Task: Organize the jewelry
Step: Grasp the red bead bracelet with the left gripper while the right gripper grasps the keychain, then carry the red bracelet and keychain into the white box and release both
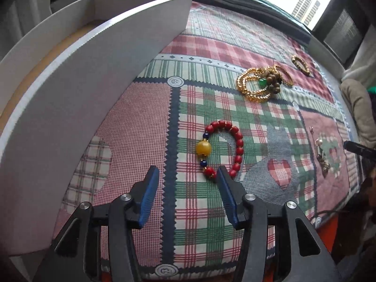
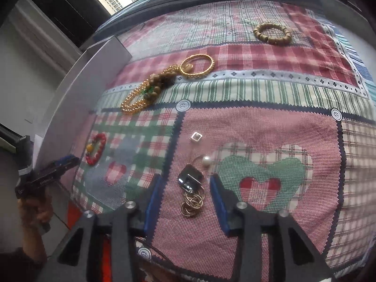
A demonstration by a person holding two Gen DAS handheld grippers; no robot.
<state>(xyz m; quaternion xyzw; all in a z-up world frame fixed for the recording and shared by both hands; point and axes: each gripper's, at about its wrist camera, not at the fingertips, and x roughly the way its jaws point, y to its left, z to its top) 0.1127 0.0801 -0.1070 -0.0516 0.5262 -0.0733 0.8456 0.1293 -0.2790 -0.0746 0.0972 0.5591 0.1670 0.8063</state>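
Observation:
A red bead bracelet (image 1: 223, 150) with a yellow bead lies on the patchwork cloth just ahead of my open, empty left gripper (image 1: 188, 176); it also shows in the right wrist view (image 2: 95, 149). My right gripper (image 2: 186, 183) is open, with a dark clip (image 2: 190, 180) and a cluster of gold rings (image 2: 192, 204) between its fingers. A pearl earring (image 2: 206, 160) and a small square charm (image 2: 196, 137) lie just beyond. A tangle of gold chains and brown beads (image 1: 263, 82) (image 2: 150, 89), a gold bangle (image 2: 197, 68) and a brown bead bracelet (image 2: 272, 33) (image 1: 300, 64) lie farther back.
A white open box (image 1: 98, 70) with tall walls stands at the left, also seen in the right wrist view (image 2: 77, 101). The patchwork cloth (image 1: 131, 127) covers the surface. My left gripper shows in the right wrist view (image 2: 54, 172), held by a hand. Windows are behind.

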